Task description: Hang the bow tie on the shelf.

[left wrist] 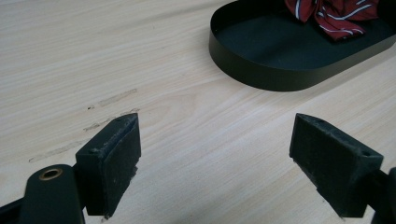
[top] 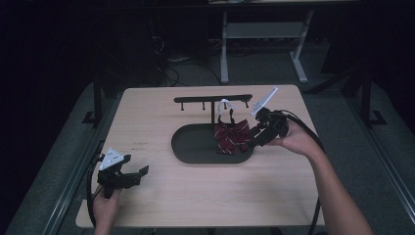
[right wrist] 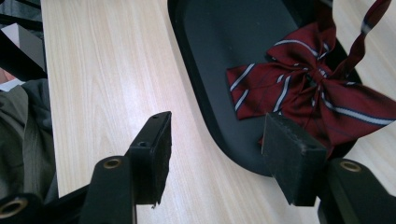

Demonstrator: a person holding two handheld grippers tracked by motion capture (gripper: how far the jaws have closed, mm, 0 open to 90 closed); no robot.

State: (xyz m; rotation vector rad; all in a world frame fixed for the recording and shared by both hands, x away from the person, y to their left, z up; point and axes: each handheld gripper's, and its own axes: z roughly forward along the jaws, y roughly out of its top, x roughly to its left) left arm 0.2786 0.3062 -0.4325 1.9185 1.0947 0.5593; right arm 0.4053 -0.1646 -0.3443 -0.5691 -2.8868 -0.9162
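Red striped bow tie (top: 232, 136) lies at the right end of the black oval tray (top: 195, 147), strap looped on the rack (top: 213, 99) behind. Right gripper (top: 258, 133) is beside it, jaws apart, holding nothing (approach step, probably). Next: close on the fabric. Left gripper (top: 128, 175) sits released near the table's (top: 195, 196) front-left corner.

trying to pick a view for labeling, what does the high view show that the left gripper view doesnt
High view alone: the black hanger rack with a strap looped on it, the right gripper open at the bow tie, and both hands. Left gripper view alone: scuff marks on the wood, close up. Both: the oval black tray, the red striped bow tie and the open left gripper.
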